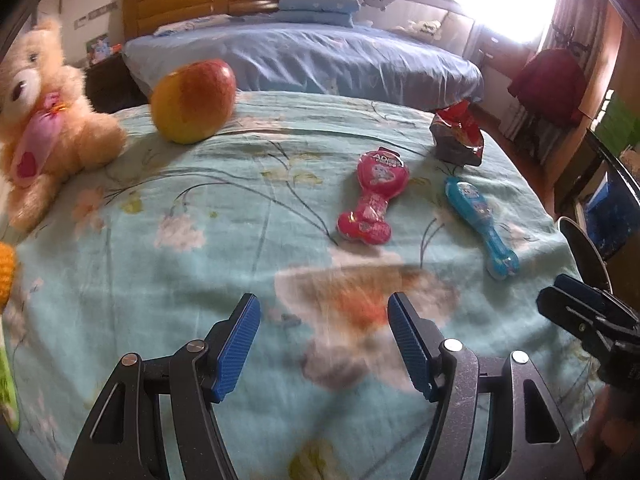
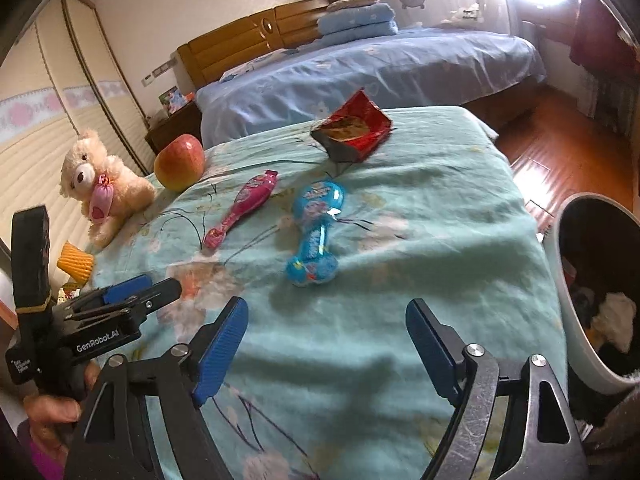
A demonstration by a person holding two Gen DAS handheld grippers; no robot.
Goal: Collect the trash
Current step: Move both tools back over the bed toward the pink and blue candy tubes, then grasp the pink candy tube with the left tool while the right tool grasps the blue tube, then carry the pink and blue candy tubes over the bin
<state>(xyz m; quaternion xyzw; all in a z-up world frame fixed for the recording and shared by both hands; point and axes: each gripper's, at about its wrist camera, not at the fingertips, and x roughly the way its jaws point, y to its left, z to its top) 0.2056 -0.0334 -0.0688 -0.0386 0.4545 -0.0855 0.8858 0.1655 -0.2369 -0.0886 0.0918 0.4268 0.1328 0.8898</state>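
A crumpled red snack wrapper (image 1: 458, 134) (image 2: 354, 128) lies torn open at the far side of the teal floral bedspread (image 1: 200, 240). Nearer lie a pink toy packet (image 1: 376, 196) (image 2: 244, 208) and a blue toy packet (image 1: 480, 224) (image 2: 316, 232). My left gripper (image 1: 323, 300) hovers open over the bedspread, short of the pink packet, nothing between its fingers. My right gripper (image 2: 327, 305) is also open and empty, just short of the blue packet. Each gripper shows at the edge of the other's view.
A white trash bin (image 2: 560, 264) with rubbish inside stands on the floor beside the bed's right edge. An apple (image 1: 194, 100), a teddy bear (image 1: 44, 120) and an orange foam net (image 2: 76, 262) sit at the left. A second bed (image 1: 300, 56) stands behind.
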